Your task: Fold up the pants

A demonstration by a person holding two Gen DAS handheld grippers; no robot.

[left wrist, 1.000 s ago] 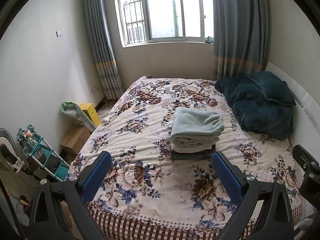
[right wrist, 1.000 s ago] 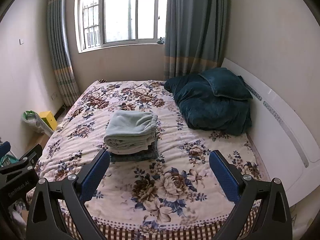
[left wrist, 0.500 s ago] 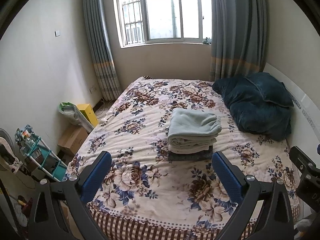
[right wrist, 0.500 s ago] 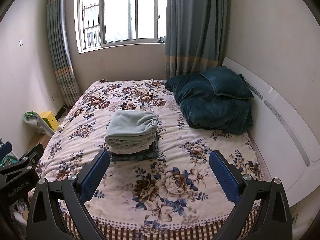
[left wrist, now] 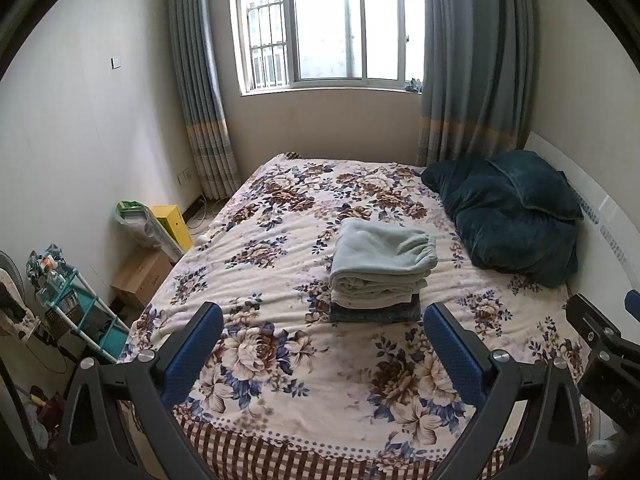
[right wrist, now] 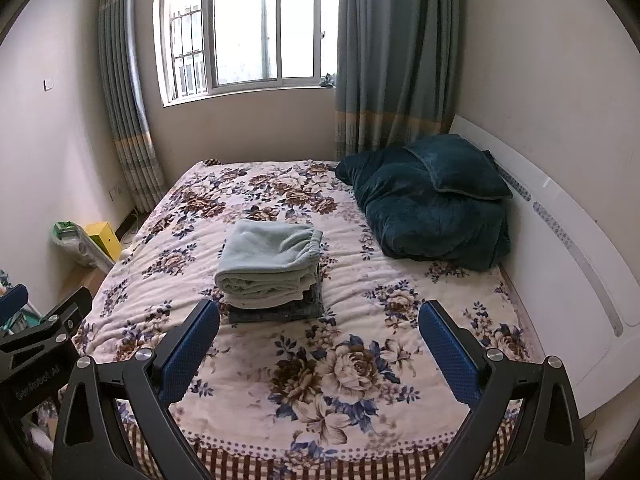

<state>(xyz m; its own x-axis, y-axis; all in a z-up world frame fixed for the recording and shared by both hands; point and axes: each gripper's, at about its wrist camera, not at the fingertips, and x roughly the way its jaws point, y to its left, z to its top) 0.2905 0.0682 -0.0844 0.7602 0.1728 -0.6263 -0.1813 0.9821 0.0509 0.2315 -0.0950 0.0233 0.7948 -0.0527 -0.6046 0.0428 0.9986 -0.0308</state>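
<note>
Folded pale green pants [left wrist: 380, 258] lie on top of a small stack of folded clothes, with a dark folded garment [left wrist: 376, 312] at the bottom, in the middle of the floral bed [left wrist: 280, 360]. The stack also shows in the right wrist view [right wrist: 270, 264]. My left gripper [left wrist: 324, 344] is open and empty, held above the near end of the bed, short of the stack. My right gripper [right wrist: 320, 340] is open and empty, likewise back from the stack. Part of the right gripper shows at the left wrist view's right edge [left wrist: 600, 356].
A dark teal quilt and pillow [left wrist: 508, 216] lie at the bed's right, against a white headboard [right wrist: 568, 248]. Left of the bed stand a yellow box [left wrist: 174, 222], a cardboard box [left wrist: 142, 276] and a teal rack [left wrist: 76, 312]. Window and curtains are behind.
Both grippers have drawn back slightly from the bed; the stack looks a little farther away and has not changed. Both stay open.
</note>
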